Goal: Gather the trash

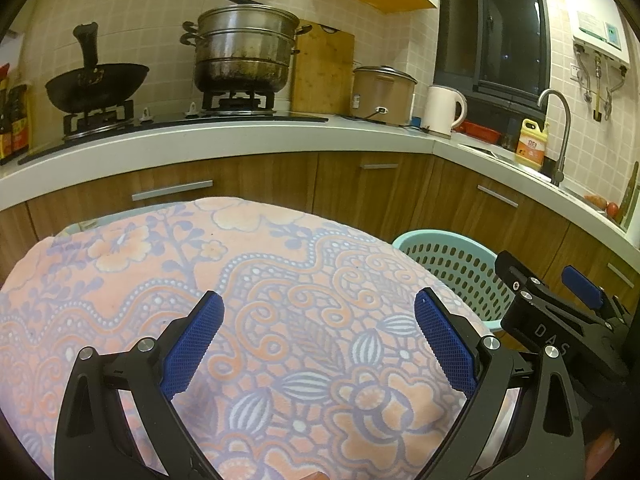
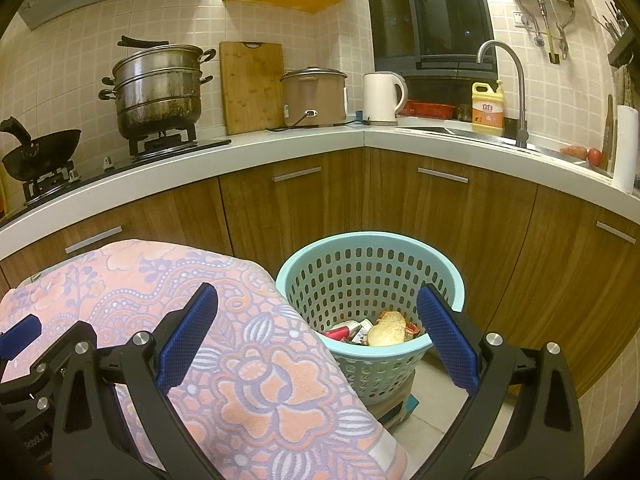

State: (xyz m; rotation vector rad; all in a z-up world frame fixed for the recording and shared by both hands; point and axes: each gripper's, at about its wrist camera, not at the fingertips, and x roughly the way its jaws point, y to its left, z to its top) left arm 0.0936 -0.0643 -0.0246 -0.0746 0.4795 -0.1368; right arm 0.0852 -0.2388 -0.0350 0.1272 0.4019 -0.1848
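A light teal perforated basket stands on the floor to the right of a table draped in a pink floral cloth. Inside it lies trash: a pale crumpled lump, a red wrapper and other scraps. My right gripper is open and empty, with one finger over the cloth and the other over the basket's near rim. My left gripper hangs open and empty above the floral cloth. The basket shows past the table's right edge, and my right gripper appears there from the side.
Wooden cabinets under a white L-shaped counter close in behind the table and basket. On the counter: a wok, a steamer pot, a cutting board, a rice cooker, a kettle, a detergent bottle and a sink tap.
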